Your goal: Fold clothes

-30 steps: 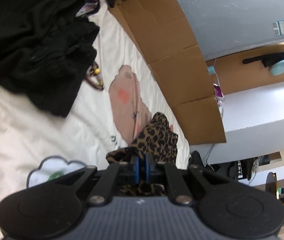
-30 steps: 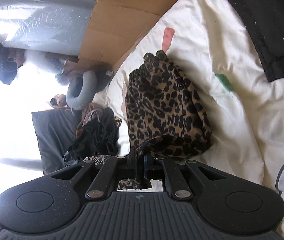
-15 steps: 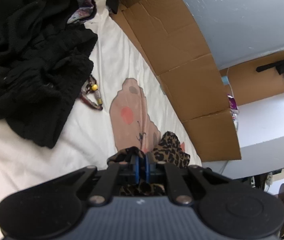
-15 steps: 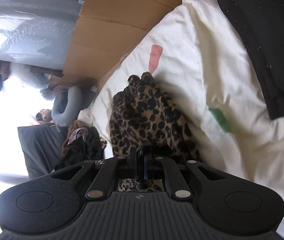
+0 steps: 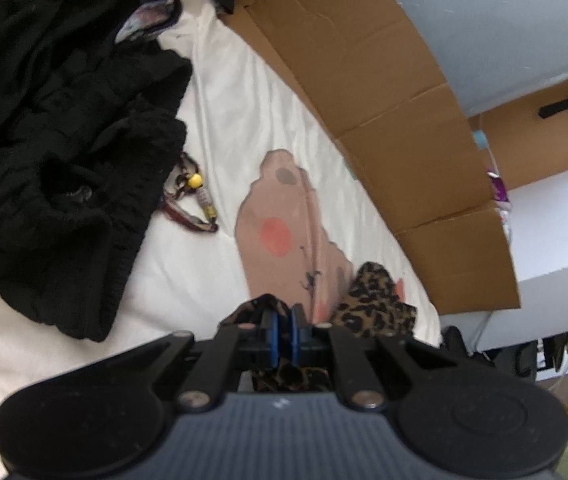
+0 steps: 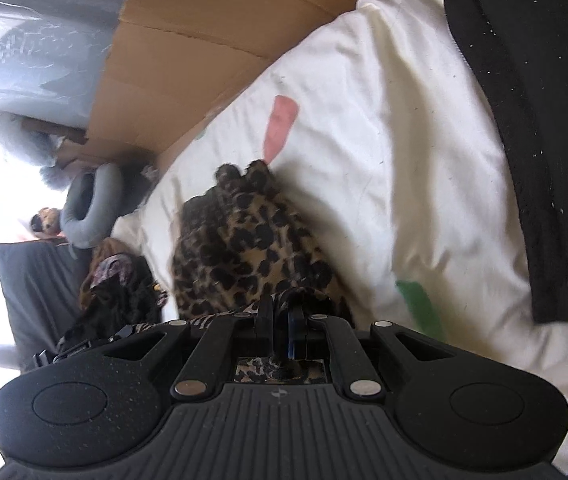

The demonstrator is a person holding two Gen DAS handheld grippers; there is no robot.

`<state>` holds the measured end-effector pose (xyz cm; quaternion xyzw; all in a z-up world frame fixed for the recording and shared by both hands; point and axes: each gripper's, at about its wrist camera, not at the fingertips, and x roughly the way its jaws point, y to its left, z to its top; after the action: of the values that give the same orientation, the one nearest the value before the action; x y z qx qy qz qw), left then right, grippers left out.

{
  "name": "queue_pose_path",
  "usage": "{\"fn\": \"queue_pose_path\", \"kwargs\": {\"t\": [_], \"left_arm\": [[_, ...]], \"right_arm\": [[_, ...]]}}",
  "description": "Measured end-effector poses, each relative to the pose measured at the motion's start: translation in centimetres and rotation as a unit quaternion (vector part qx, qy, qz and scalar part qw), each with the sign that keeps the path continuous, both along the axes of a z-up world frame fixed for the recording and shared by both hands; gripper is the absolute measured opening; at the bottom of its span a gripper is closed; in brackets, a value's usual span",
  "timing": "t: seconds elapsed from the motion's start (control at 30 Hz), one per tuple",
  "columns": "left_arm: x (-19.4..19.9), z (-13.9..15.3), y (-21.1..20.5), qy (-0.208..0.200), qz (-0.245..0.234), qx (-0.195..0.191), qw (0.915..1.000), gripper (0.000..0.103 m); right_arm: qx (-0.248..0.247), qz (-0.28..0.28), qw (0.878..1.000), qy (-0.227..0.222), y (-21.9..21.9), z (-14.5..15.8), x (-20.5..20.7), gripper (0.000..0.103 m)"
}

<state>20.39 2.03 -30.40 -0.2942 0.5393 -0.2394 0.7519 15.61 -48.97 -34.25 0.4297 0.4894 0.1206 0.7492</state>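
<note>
A leopard-print garment (image 6: pixel 243 248) lies bunched on the white printed bedsheet (image 6: pixel 384 140). My right gripper (image 6: pixel 281 320) is shut on its near edge, and the cloth stretches away from the jaws. In the left wrist view the same garment (image 5: pixel 376 304) hangs to the right of my left gripper (image 5: pixel 284 320), which is shut on another edge of it. A fold of the cloth bulges over the left jaw.
A heap of black clothes (image 5: pixel 51 128) covers the sheet at the left, with a beaded strap (image 5: pixel 195 200) beside it. A cardboard sheet (image 5: pixel 384 120) lines the bed's far side. A black garment (image 6: pixel 536 120) lies at the right of the right wrist view. A grey neck pillow (image 6: pixel 87 208) sits beyond.
Both grippers have moved along the bed with the leopard garment still held. The black heap and the pink print now sit larger and nearer in the left wrist view.
</note>
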Motion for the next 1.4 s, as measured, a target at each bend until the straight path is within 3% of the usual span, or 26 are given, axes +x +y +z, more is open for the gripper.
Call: {"fn": "queue_pose_path", "kwargs": {"t": [0.27, 0.33, 0.37, 0.4, 0.43, 0.5, 0.6, 0.83, 1.0, 1.4], "left_arm": [[-0.3, -1.7, -1.9, -0.025, 0.017, 0.059, 0.9978, 0.008], [-0.4, -1.0, -2.0, -0.027, 0.012, 0.060, 0.9978, 0.017], [-0.6, -0.5, -2.1, -0.033, 0.008, 0.061, 0.9976, 0.026], [-0.9, 0.0, -2.2, -0.038, 0.005, 0.064, 0.9972, 0.038], [-1.2, 0.4, -2.2, -0.044, 0.003, 0.068, 0.9967, 0.044], [-1.9, 1.2, -2.4, -0.052, -0.003, 0.074, 0.9959, 0.053], [-3.0, 1.8, -2.8, -0.058, -0.015, 0.086, 0.9945, 0.060], [-5.0, 2.0, -4.0, -0.060, -0.039, 0.091, 0.9933, 0.060], [-5.9, 2.4, -6.2, -0.076, -0.089, 0.093, 0.9888, 0.060], [-8.3, 1.0, -11.6, -0.083, -0.199, 0.128, 0.9681, 0.054]], "right_arm": [[-0.023, -0.031, 0.999, 0.010, 0.5, -1.8, 0.5, 0.008], [-0.022, -0.031, 0.999, 0.006, 0.5, -1.4, 0.3, 0.008], [-0.025, -0.030, 0.999, 0.001, 0.5, -1.1, 0.2, 0.009], [-0.029, -0.031, 0.999, -0.004, 0.4, -0.7, 0.0, 0.016], [-0.033, -0.031, 0.999, -0.010, 0.4, -0.3, -0.2, 0.029], [-0.032, -0.034, 0.999, -0.023, 0.4, 0.4, -0.7, 0.043], [-0.037, -0.025, 0.998, -0.039, 0.7, 1.4, -1.2, 0.052], [-0.059, -0.002, 0.996, -0.069, 2.2, 3.7, -2.8, 0.053], [-0.084, 0.035, 0.992, -0.085, 4.1, 4.7, -3.8, 0.053], [-0.162, 0.110, 0.978, -0.069, 8.1, 2.6, -3.1, 0.052]]}}
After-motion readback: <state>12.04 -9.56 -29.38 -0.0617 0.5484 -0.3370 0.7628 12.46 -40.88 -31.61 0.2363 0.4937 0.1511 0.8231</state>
